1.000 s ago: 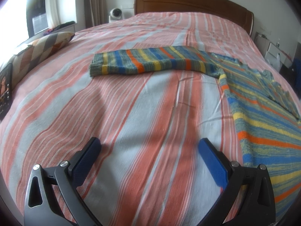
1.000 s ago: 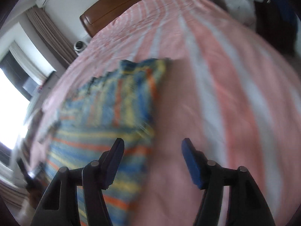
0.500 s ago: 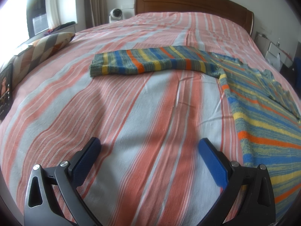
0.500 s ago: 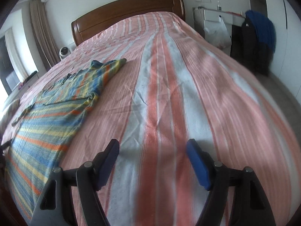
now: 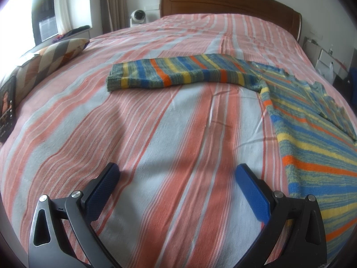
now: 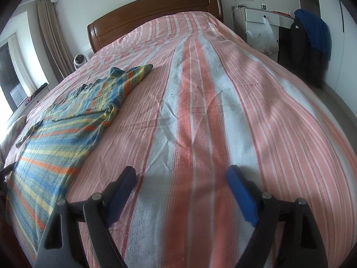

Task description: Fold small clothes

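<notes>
A small striped knit sweater [image 5: 312, 138] in blue, yellow, orange and green lies flat on the bed. One sleeve [image 5: 178, 73] stretches out to the left, far ahead of my left gripper [image 5: 178, 174]. That gripper is open and empty, low over the bedspread, left of the sweater's hem. In the right wrist view the sweater [image 6: 67, 129] lies at the left with its other sleeve [image 6: 131, 76] folded in over the body. My right gripper [image 6: 180, 176] is open and empty over bare bedspread, right of the sweater.
The bed has a pink, orange and white striped cover [image 5: 156, 134] and a wooden headboard [image 5: 223, 2]. A striped pillow [image 5: 49, 60] lies at the left edge. A white fan [image 5: 138, 16] stands beside the headboard. A white dresser [image 6: 263, 20] and hanging clothes [image 6: 312, 33] are at the right.
The right gripper has swung away from the sweater to the right and now points along the bare bed. The left gripper has stayed still.
</notes>
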`<state>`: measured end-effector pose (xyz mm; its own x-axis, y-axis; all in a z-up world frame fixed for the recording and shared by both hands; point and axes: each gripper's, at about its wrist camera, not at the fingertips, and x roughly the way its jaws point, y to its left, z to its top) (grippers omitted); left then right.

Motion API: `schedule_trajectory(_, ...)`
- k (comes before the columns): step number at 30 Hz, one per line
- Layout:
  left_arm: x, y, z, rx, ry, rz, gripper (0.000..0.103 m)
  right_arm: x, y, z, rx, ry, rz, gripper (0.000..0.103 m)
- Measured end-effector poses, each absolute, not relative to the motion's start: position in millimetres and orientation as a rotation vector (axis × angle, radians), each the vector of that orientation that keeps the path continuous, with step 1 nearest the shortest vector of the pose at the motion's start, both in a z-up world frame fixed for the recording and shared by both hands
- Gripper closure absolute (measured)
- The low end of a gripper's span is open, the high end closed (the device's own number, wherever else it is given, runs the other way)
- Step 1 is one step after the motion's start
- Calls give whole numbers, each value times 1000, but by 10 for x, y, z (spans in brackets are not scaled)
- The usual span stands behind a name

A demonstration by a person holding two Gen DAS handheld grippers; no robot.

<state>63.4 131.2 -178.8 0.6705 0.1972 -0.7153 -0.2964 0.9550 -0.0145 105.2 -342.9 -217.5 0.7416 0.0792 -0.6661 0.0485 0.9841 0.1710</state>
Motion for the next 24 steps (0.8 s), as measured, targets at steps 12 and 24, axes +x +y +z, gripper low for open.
schedule_trajectory(12, 626, 1334, -1793, -128, 800, 274, 0, 1047, -3424, -2180, 182, 734, 17, 19)
schedule_trajectory(24, 605, 1345, -1684, -147, 902, 220, 0, 1047, -3424, -2180, 182, 735, 17, 19)
